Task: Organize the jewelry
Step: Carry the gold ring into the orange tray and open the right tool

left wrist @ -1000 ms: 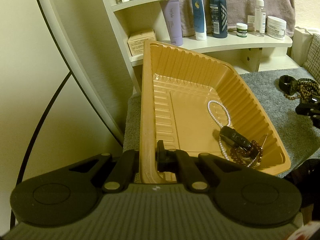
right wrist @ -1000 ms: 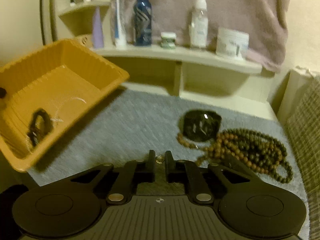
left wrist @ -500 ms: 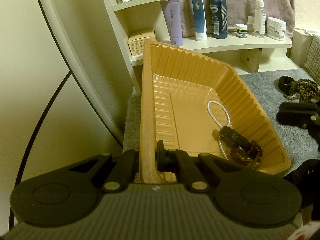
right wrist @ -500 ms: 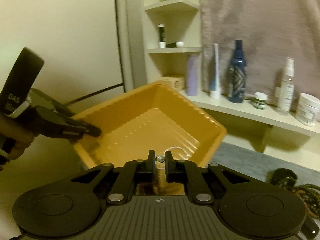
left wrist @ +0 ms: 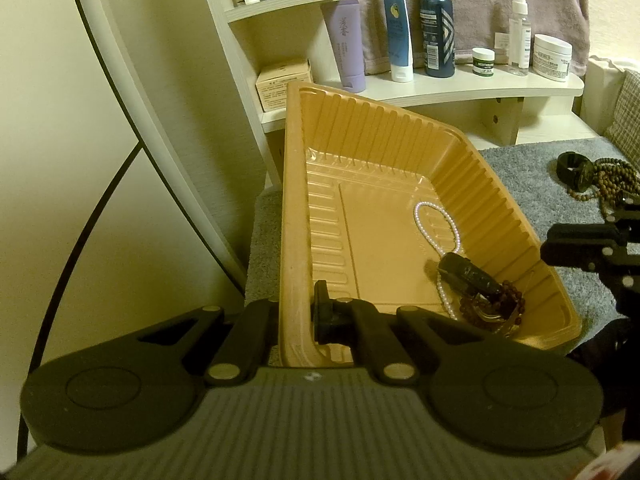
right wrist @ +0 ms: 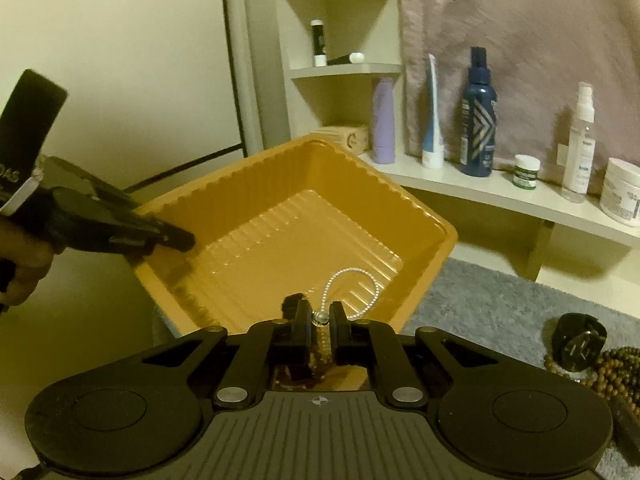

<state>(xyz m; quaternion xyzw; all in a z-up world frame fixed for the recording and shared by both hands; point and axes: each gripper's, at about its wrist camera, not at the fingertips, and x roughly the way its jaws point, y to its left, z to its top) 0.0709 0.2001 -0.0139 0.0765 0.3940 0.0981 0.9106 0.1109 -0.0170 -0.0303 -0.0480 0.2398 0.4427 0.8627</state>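
Note:
My left gripper [left wrist: 298,308] is shut on the left rim of an orange plastic tray [left wrist: 292,200] and holds it tilted above the grey mat. In the tray lie a pearl necklace [left wrist: 419,220], a black band [left wrist: 468,276] and a brown bead bracelet [left wrist: 508,300]. My right gripper [right wrist: 319,318] hangs over the tray's near corner, shut on a small silvery jewelry piece [right wrist: 319,317]. It also shows at the right edge of the left wrist view as right gripper [left wrist: 580,248]. A black watch [right wrist: 578,342] and a wooden bead necklace [right wrist: 616,364] lie on the mat.
A cream shelf [right wrist: 500,196] behind the tray carries bottles, tubes and jars in front of a hanging towel [right wrist: 520,20]. The grey mat [right wrist: 480,304] stretches to the right. A person's hand [right wrist: 24,268] grips the left gripper's handle. A wall stands on the left.
My right gripper has swung left and upward from the mat by the watch and beads to above the tray, still pinching the small silvery piece. The left gripper and tray stayed put.

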